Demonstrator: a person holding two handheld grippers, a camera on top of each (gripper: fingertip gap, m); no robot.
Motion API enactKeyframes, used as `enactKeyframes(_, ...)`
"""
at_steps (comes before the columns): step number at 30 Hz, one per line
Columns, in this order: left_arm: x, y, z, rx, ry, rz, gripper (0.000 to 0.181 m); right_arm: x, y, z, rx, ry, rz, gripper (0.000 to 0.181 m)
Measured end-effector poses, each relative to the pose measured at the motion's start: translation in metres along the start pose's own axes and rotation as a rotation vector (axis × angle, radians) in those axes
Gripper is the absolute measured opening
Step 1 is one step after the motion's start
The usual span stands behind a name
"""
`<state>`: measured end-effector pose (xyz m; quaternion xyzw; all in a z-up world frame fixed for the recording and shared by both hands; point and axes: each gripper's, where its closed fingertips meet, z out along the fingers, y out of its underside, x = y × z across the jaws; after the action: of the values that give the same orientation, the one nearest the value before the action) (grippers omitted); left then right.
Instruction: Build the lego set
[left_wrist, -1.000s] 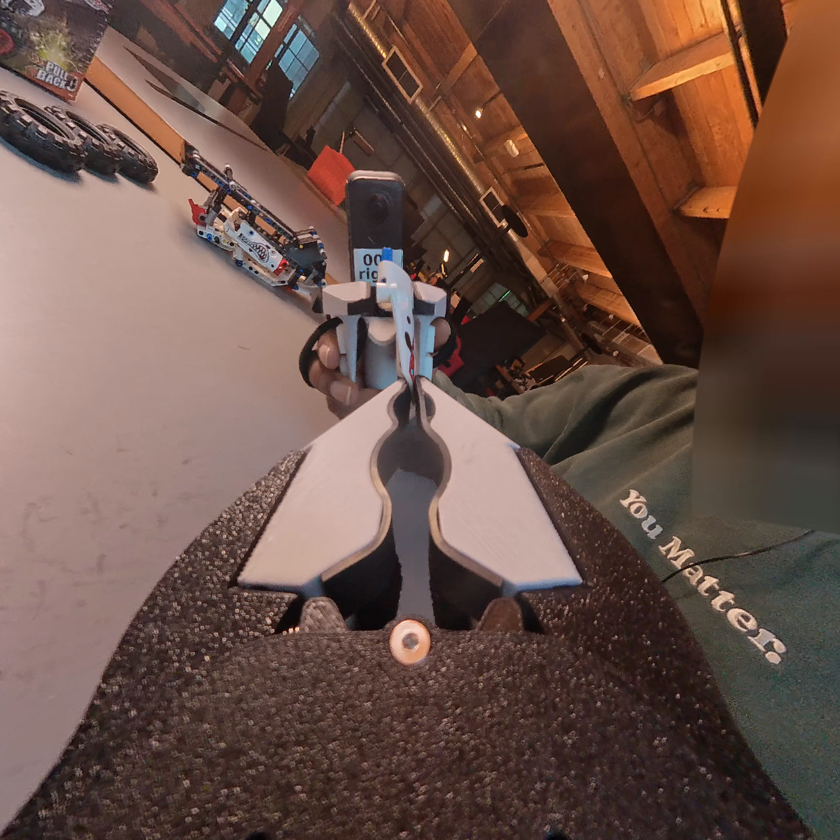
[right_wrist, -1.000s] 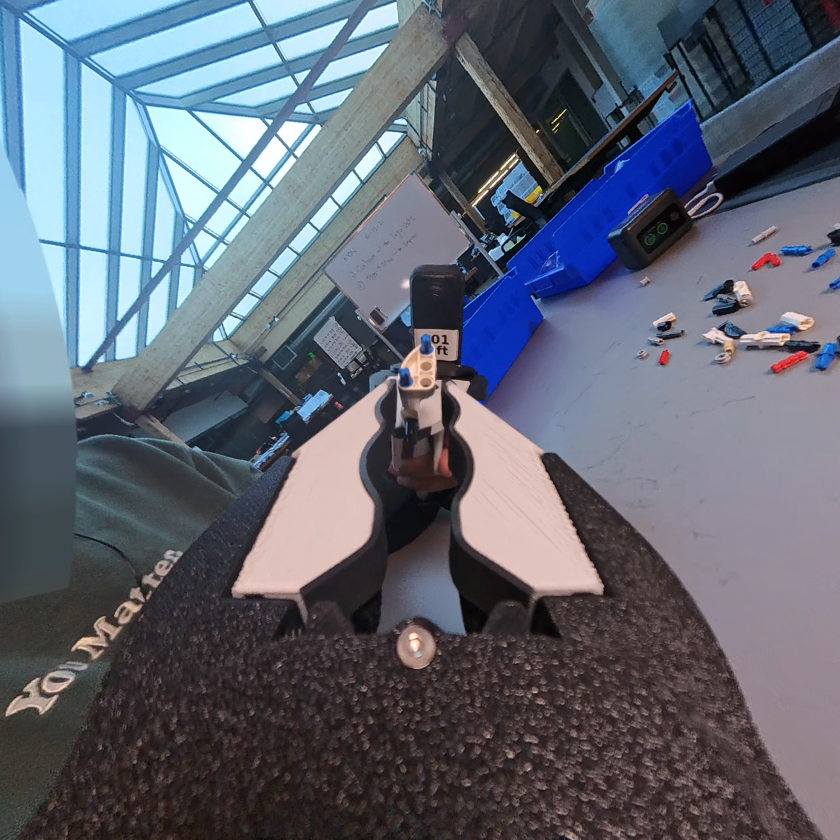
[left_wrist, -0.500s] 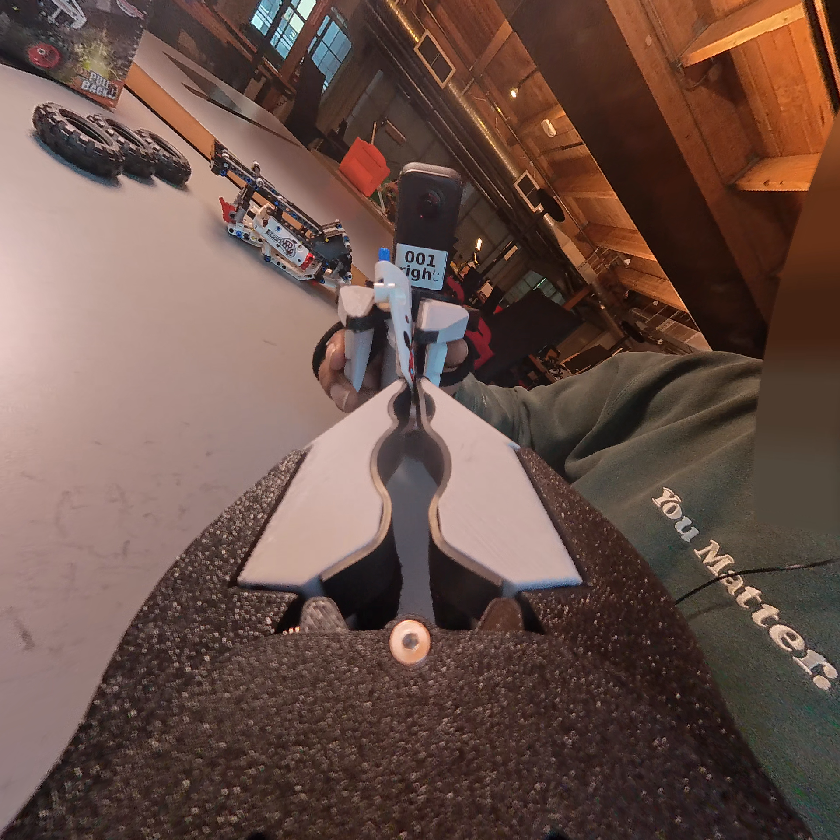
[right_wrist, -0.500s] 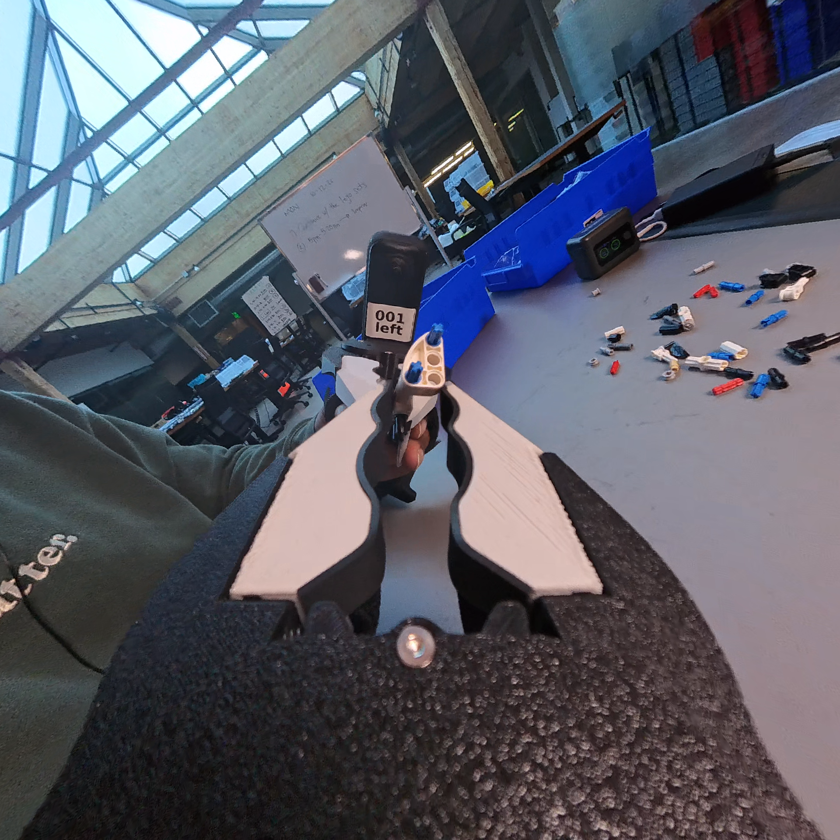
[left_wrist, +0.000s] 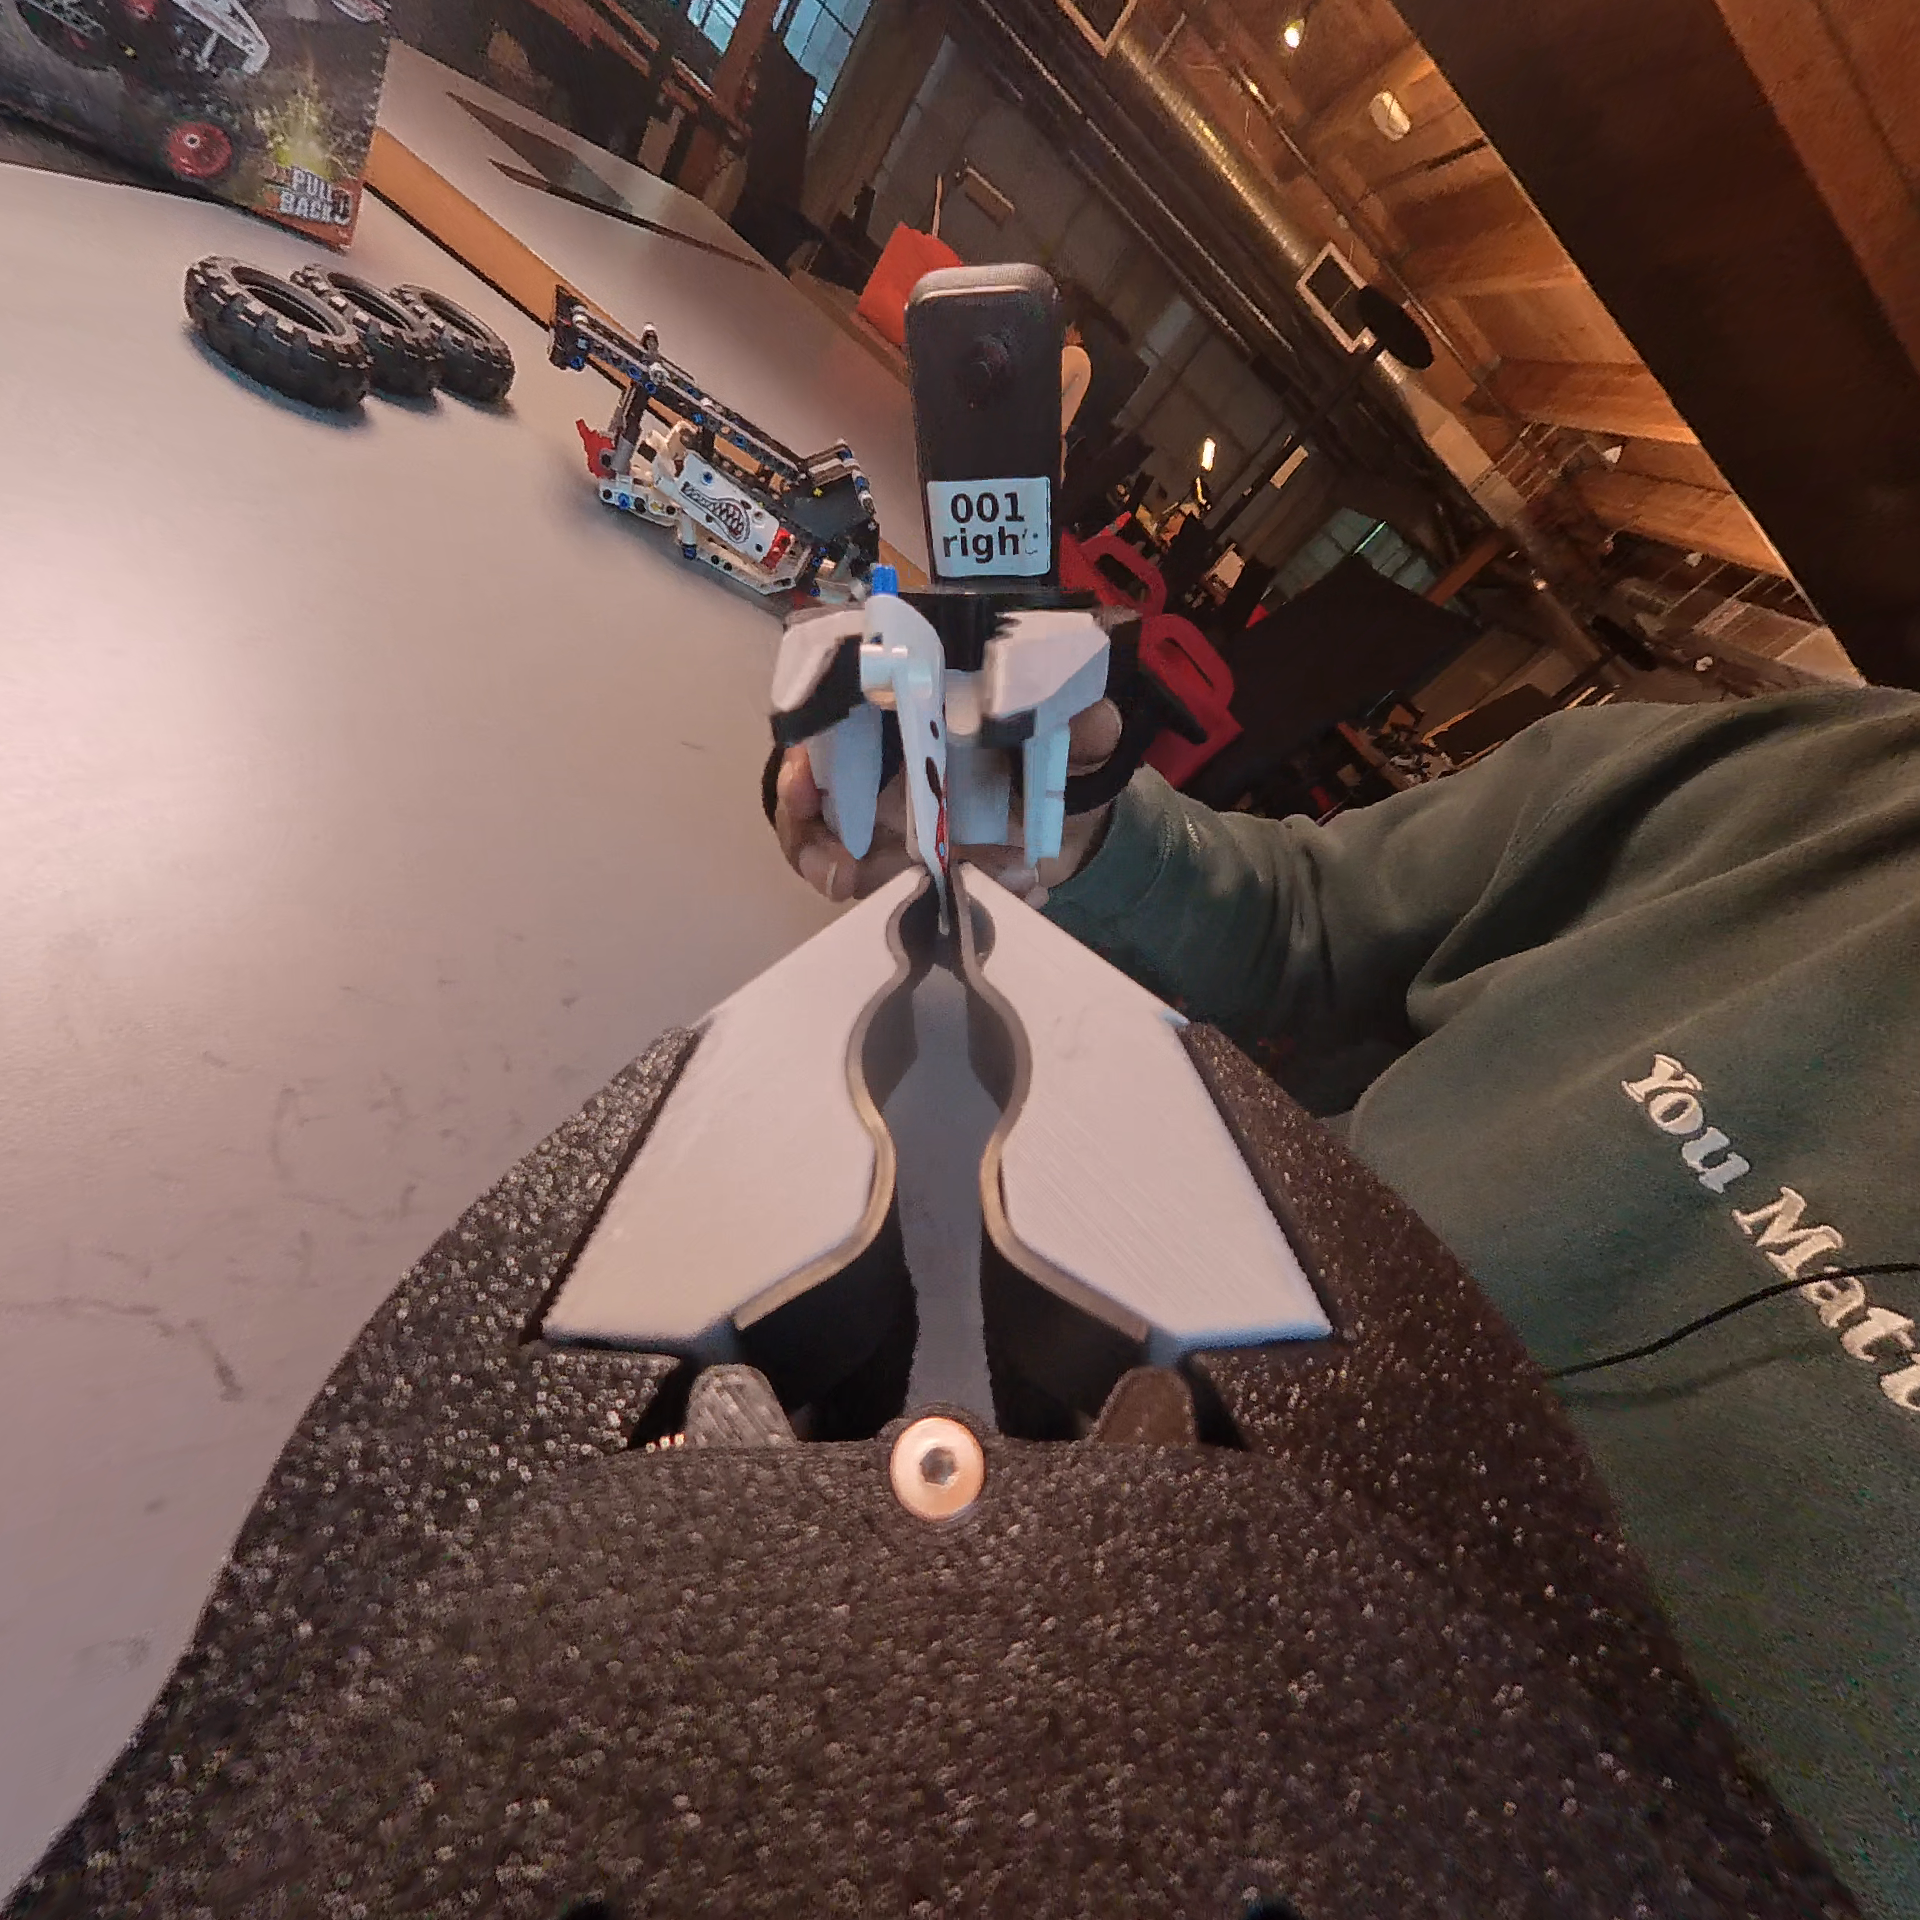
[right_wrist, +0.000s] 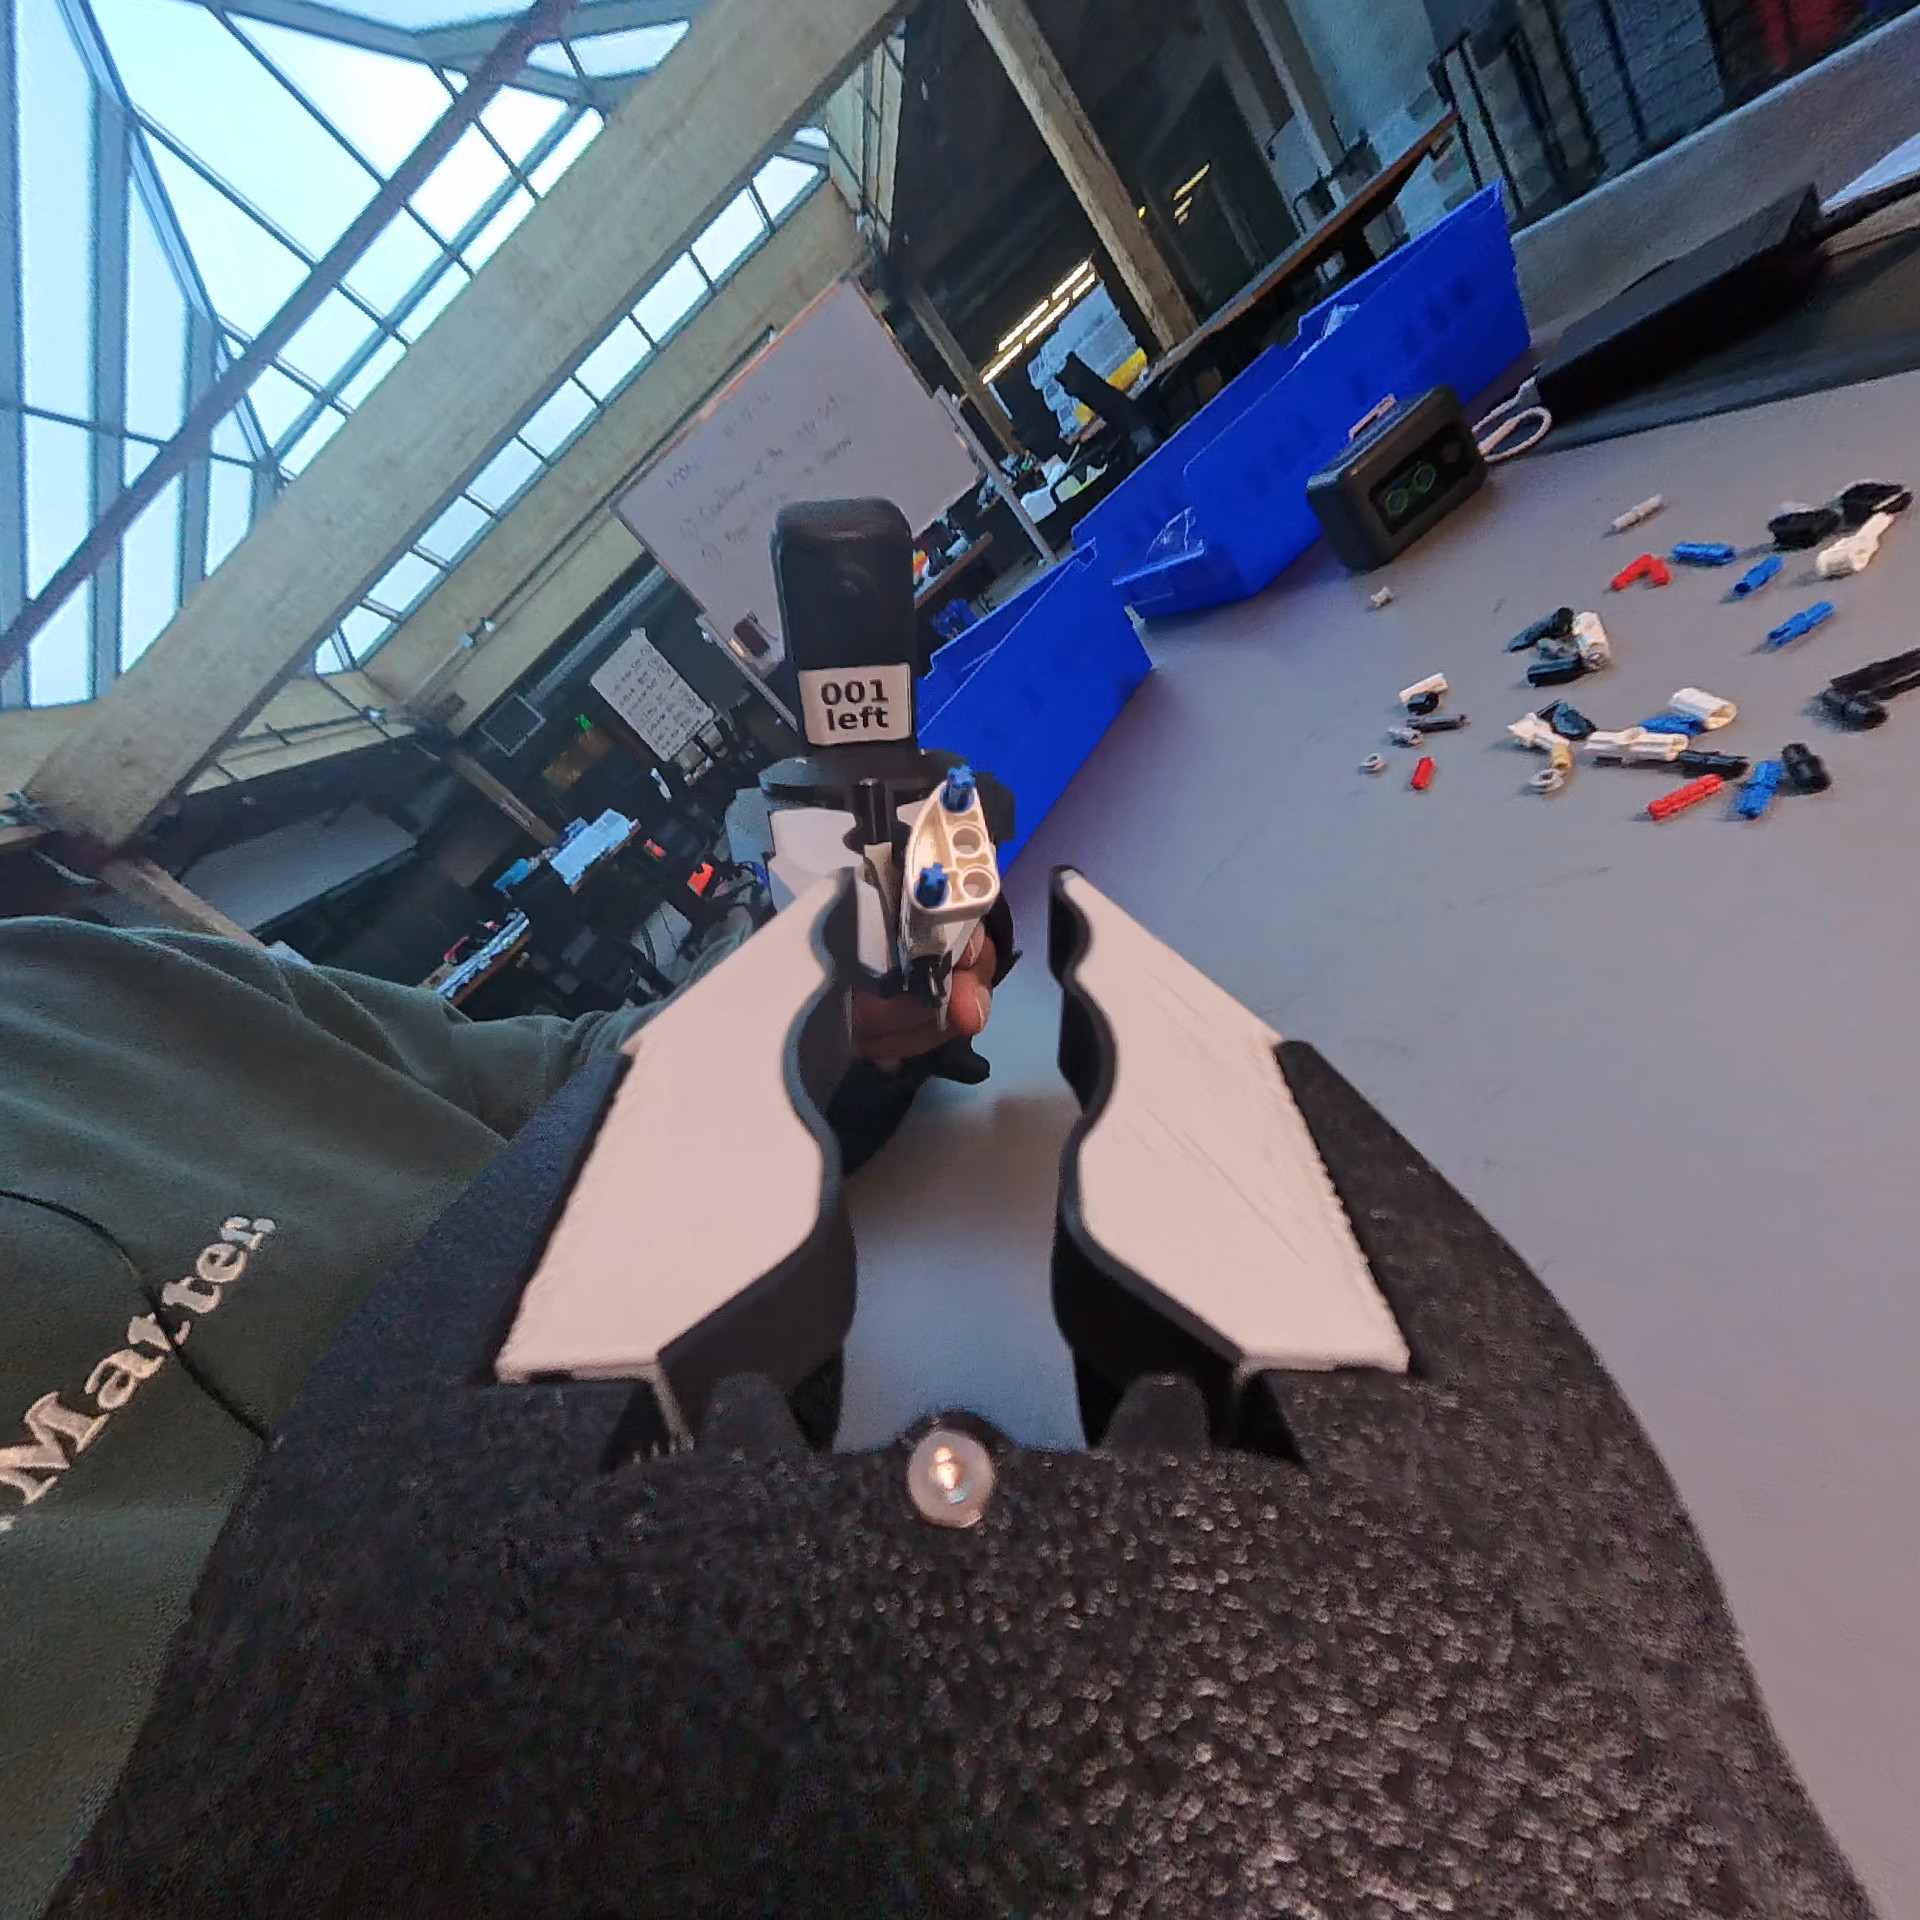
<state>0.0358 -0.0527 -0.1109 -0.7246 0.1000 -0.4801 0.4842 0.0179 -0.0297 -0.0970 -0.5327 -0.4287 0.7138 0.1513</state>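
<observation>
Up off the grey table (left_wrist: 312, 831), white panel piece (left_wrist: 914, 717) pinched at its lower tip by left gripper (left_wrist: 940, 904), jaws nearly closed. Right gripper (right_wrist: 940, 894) spread wide, holding nothing (probably freed up for pins). Half-built chassis (left_wrist: 717, 488) parked beyond, tyres (left_wrist: 343, 343) aside.

White panel (left_wrist: 914, 727) upright (blue pins) in left gripper (left_wrist: 943, 902)

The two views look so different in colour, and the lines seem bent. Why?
Left wrist view: warm orange lamplight on the wooden ceiling, soft shadows under the tires. Right wrist view: cool daylight from the skylight, slight blur on the open fingers. Both are wide-angle, so the beams and table tilt and curve near the edges.
</observation>
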Motion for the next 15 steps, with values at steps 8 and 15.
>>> enactKeyframes(8,0.011,-0.003,-0.003,0.025,0.073,0.020,0.005,-0.015,0.003,0.001,-0.015,-0.085,-0.044,0.015)
enactKeyframes(15,0.015,-0.009,-0.006,0.082,0.155,-0.083,0.005,-0.020,0.004,-0.002,-0.033,-0.091,-0.113,0.015)
